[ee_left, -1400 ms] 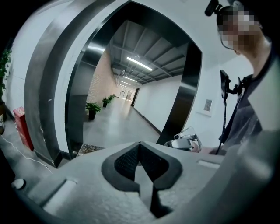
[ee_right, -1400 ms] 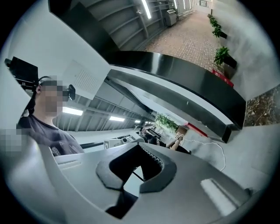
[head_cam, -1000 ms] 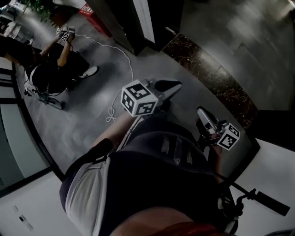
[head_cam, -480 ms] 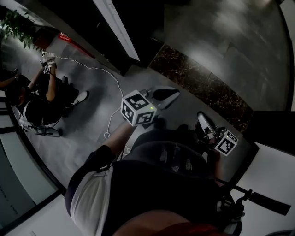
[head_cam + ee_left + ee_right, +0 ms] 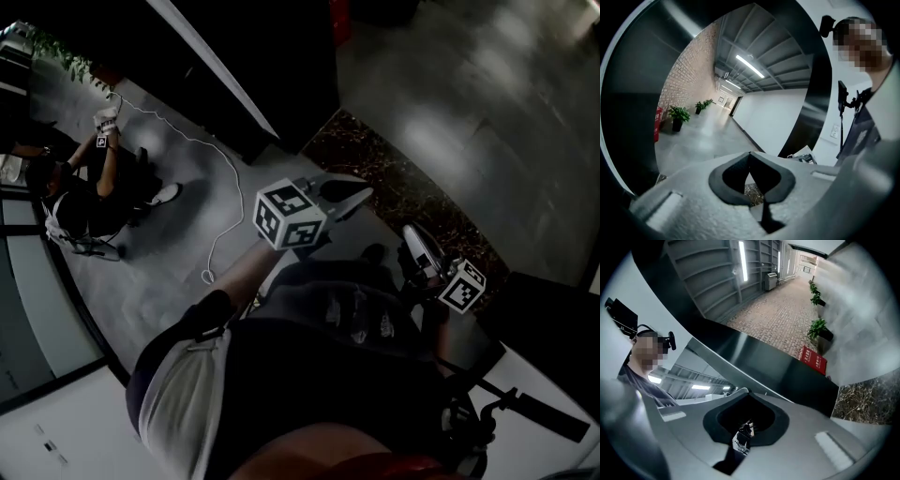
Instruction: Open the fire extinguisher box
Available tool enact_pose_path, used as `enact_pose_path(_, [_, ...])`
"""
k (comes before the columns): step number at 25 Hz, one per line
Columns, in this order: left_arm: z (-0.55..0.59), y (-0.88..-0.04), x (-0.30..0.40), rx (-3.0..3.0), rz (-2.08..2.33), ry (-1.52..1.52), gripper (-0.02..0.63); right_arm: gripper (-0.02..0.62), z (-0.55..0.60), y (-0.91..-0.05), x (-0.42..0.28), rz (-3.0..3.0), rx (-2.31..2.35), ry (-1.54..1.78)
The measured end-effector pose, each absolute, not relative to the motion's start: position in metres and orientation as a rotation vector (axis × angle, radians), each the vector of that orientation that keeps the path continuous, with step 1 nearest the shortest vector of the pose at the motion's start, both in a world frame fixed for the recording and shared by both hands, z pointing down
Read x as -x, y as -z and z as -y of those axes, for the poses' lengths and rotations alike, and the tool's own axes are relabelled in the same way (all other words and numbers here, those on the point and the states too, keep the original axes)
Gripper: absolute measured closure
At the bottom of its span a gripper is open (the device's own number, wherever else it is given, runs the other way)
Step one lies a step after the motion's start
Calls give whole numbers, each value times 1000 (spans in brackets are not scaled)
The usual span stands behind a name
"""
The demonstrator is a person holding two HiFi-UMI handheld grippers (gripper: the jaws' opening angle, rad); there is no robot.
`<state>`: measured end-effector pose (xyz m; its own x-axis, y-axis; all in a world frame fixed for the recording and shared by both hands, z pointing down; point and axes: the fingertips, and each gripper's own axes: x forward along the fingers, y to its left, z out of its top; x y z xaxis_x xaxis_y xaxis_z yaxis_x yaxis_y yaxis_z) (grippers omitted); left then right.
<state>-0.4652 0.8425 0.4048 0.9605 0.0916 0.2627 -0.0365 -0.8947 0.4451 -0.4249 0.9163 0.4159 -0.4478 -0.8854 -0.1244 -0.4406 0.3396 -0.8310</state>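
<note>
Distance decides it: the red box [image 5: 813, 360] stands well apart, right of centre in the right gripper view, beside a plant [image 5: 819, 331]; your left tool [image 5: 750, 153] and right tool [image 5: 745, 391] are closed, empty.

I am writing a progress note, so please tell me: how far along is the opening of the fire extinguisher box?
Done: nothing visible yet. The red box, probably the extinguisher box, stands beside a potted plant, well away from both grippers. In hand: the left gripper and the right gripper have their fingers shut on nothing. Left: reach the box, then open it.
</note>
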Motion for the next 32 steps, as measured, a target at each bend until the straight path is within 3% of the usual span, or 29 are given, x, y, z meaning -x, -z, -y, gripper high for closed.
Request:
enact_pose_path(5, [-822, -412, 398, -2612, 89, -392, 606, 595, -899, -430, 346, -2034, 1059, 1071])
enact_pose_path(10, [-803, -413, 391, -2633, 154, -407, 606, 594, -883, -436, 333, -2040, 1027, 1107])
enact_pose_path(23, [-598, -409, 352, -2570, 189, -240, 606, 594, -685, -417, 281, -2068, 1127, 1105])
enact_pose_path(32, [-509, -405, 355, -2599, 214, -262, 606, 594, -592, -421, 286, -2102, 1130, 1127])
